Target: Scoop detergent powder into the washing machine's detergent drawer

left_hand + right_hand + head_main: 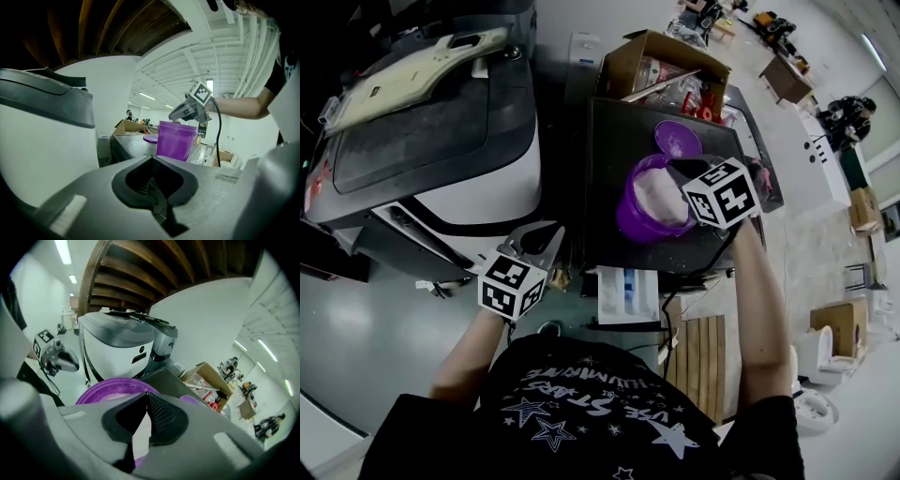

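grey jaws of the right gripper point(146, 397) meet at their tips and are pinched on a pale strip point(140, 432), which runs back along the slot towards the camera; it is judged to be a scoop handle, though the bowl is not visible. the jaws point down into the purple tub point(101, 387), whose open rim lies directly under and just ahead of the tips, with white powder point(661, 199) inside. the tub's loose lid point(678, 139) lies flat beyond the jaws on the same black table point(614, 169). the washing machine point(117, 345) stands further out, past the far rim of the tub and slightly left of the jaw line, well apart from the tips. the detergent drawer cannot be picked out on it in any view. the coming move therefore turns on one line: from the tub, forward and left across the gap to the machine, with the handle's long axis kept level so the load stays in. the left gripper point(151, 159) has its jaws pressed together with nothing between them. it hangs just beside the machine's front, with the tub ahead of its tips, and is the nearer of the two to the machine.
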Available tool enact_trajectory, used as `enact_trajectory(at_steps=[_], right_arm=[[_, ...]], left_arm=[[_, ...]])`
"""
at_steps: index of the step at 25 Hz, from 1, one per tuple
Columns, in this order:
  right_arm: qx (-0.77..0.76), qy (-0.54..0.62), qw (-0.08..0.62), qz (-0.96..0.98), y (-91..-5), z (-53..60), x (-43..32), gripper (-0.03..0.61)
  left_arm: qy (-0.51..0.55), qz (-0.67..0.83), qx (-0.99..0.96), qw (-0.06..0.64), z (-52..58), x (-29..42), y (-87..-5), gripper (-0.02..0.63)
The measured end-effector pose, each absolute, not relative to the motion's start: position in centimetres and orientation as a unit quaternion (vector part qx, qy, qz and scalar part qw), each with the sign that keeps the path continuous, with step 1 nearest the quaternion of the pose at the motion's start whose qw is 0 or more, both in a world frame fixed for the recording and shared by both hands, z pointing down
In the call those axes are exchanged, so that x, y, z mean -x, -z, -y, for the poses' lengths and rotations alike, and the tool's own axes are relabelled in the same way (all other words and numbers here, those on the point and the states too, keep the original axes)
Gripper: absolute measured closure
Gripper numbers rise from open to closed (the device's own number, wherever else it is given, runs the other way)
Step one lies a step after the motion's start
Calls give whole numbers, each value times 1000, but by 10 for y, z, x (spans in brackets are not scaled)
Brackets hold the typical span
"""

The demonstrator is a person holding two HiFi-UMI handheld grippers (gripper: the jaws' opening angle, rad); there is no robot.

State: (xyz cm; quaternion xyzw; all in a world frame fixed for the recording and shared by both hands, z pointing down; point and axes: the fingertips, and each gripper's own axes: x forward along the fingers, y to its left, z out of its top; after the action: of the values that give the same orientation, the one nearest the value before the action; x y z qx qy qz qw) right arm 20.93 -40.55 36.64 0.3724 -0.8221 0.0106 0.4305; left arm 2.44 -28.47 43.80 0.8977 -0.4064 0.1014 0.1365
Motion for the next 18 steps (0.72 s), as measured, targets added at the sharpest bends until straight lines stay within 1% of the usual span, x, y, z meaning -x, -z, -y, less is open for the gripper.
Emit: enact_trajectory(at_steps=[2, 5, 11, 18], right_arm=[[-360, 17, 448, 818, -374, 403, -202, 545], [-346, -7, 454, 821, -388, 397, -194, 546], [-330, -116, 419, 838, -400, 390, -189, 546], [-317, -181, 398, 841, -402, 386, -183, 545]], left_arm=[[-102, 407, -897, 138, 284, -24, -439, 614], [-103, 407, -897, 139, 283, -24, -439, 614], [-104, 408, -896, 139, 279, -22, -441, 614], [-105, 409, -895, 140, 274, -20, -442, 614]])
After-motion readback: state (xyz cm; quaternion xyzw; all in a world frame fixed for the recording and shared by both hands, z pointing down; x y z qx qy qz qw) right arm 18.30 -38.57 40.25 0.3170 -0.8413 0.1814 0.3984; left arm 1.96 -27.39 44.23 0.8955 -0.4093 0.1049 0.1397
